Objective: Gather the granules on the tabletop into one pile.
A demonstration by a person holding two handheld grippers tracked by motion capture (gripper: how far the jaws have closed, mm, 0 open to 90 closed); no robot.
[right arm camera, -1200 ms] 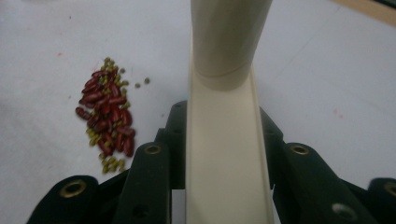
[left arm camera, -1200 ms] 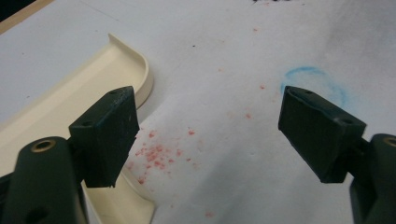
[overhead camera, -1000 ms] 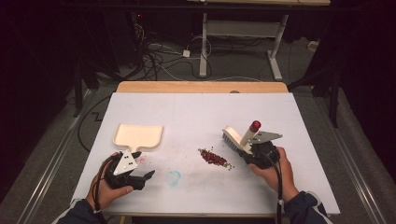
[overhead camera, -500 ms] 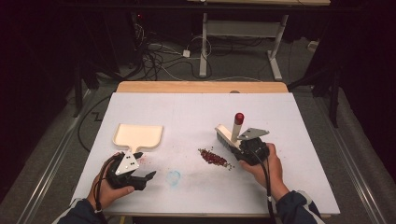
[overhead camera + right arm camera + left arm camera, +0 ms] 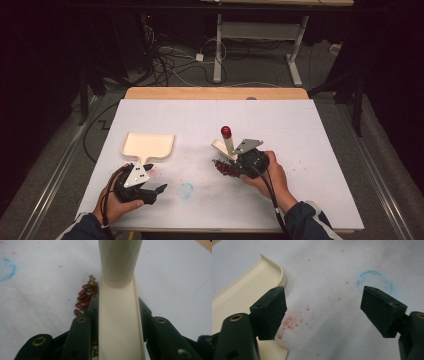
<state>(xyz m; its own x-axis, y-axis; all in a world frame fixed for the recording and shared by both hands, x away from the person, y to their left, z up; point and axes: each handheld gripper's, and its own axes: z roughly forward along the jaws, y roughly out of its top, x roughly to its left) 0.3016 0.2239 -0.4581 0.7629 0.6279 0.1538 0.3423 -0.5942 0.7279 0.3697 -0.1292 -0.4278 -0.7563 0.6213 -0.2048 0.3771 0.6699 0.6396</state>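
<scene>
The white table (image 5: 320,135) carries the whole job, a sweeping-up by the look of it. At its near left lies the cream dustpan (image 5: 148,145), nothing in it that I can see, so no beans have gone in yet. The left gripper (image 5: 159,189) rests just near of the dustpan's handle, jaws apart, nothing between them. The right gripper (image 5: 235,162) is clamped on the cream brush (image 5: 227,145), red knob up, at the middle of the table. The brush stands right at the pile of red and green beans (image 5: 225,167), well apart from the dustpan, so nearly all the sweeping remains. The gripper hides the bristles, so I cannot tell whether they touch the beans.
</scene>
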